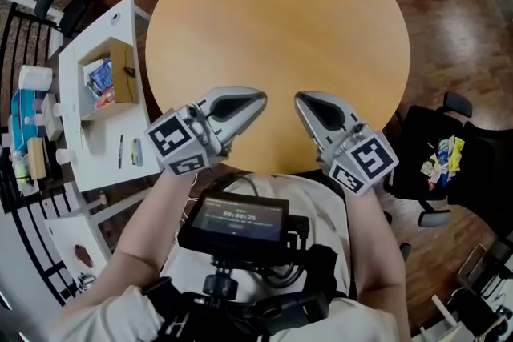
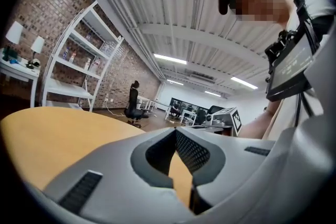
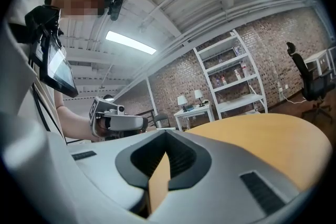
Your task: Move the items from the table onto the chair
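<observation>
**A:** Is anything left on the round table (image 1: 272,12)?

**B:** Not that I can see. The wooden top shows bare right across the head view. The coloured packets (image 1: 441,156) lie in a small heap on the black chair (image 1: 481,144), at the right edge of the frame and a little below the middle.

**A:** And the two tools?

**B:** Both hang over the near rim of the table, just in front of the person's chest, with their tips turned towards each other. The left gripper (image 1: 258,100) has its jaws pressed together with nothing between them. Its own view shows only the tabletop through the hollow behind the tips. The right gripper (image 1: 300,98) is the same, tips meeting and nothing pinched.

**A:** So which hand would reach the packets?

**B:** The right one, I'd say. The chair sits out past its marker cube, towards the lower right, well apart from the fingers. The left gripper would have to cross the body to get there. The heap is too small and jumbled for me to make out a long axis.

**A:** What about the stuff on the left?

**B:** That's a white side desk (image 1: 96,44) holding a cardboard box (image 1: 120,72), at the left of the frame and nearer the left hand. I'd judge it is no part of the job, which looks done.
</observation>
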